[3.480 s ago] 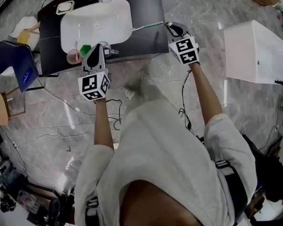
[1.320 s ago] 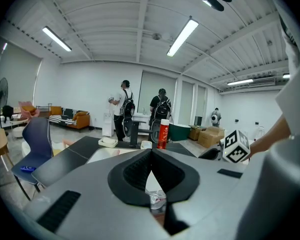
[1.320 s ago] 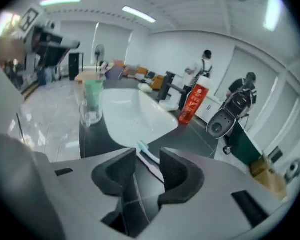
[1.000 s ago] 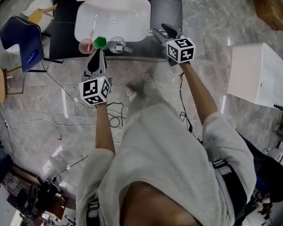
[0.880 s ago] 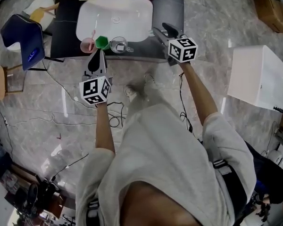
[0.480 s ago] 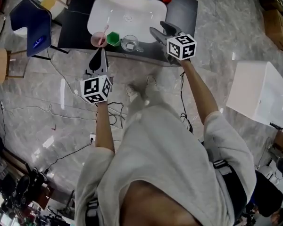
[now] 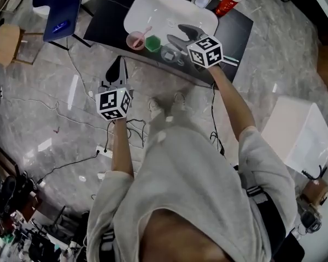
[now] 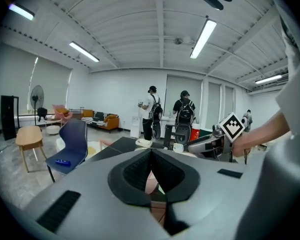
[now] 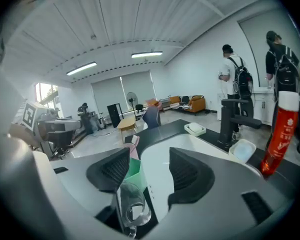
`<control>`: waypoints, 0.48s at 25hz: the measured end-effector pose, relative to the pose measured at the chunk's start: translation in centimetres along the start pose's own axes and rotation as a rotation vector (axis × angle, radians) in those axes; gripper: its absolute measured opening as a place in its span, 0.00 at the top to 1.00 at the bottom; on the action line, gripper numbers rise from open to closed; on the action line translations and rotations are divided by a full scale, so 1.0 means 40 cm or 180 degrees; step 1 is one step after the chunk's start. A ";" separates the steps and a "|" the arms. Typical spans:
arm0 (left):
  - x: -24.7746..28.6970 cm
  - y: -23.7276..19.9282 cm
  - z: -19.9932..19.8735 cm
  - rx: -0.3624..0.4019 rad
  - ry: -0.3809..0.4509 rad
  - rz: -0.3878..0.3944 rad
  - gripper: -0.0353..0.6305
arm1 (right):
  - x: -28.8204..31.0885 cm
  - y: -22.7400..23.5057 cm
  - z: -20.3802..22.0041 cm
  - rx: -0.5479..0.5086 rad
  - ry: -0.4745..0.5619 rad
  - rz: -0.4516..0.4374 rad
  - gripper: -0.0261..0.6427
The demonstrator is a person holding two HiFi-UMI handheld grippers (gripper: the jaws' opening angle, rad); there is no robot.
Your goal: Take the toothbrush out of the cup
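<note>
- Two things happening at once at the right tool [image 7: 180,35]: spreading its jaws toward their widest, and clasping nothing between the pads. Showing only the green cup [image 7: 152,43] and the clear glass [image 7: 169,53] past them in the right gripper view.
- Lying flat on the dark surface [image 7: 238,31], just beside the right tool's marker cube and apart from the cups: a pale, teal-edged stick, seemingly the toothbrush [image 7: 231,61], though too small for certainty.
- Judging from that: reading the removal as done and the release as finishing, with only backing the right tool away left to do.
- Standing in the pink cup [image 7: 135,40]: a pink stick [image 7: 146,33], perhaps a second brush, with neither tool touching it.
- Keeping the left tool [image 7: 117,63] clenched on nothing, hanging over the floor short of the surface's near edge.
- Differing from the earliest frame:
  - No longer holding a long pale brush out across the sink [image 7: 147,4] in the right tool.
  - No longer hovering the left tool up by the cups, but hanging it back over the floor.
  - Now showing the surface slanted and nearer the top of the head view.
</note>
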State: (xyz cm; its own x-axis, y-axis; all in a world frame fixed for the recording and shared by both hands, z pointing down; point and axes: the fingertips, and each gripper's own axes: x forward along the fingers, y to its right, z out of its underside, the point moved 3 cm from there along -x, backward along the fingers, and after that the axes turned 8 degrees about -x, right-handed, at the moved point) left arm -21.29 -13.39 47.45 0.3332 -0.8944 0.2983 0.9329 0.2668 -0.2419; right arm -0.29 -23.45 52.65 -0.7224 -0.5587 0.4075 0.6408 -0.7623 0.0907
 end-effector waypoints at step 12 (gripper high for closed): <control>-0.022 -0.088 0.000 -0.0099 0.0027 -0.0396 0.91 | 0.170 -0.047 -0.011 -0.0512 -0.0306 -0.0650 0.59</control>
State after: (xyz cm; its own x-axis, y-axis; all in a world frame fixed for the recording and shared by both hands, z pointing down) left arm -24.88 -13.54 48.03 0.2137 -0.9230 0.3201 0.9622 0.1423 -0.2322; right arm -6.53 -25.97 54.84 -0.7994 -0.3603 0.4808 0.4293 -0.9024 0.0374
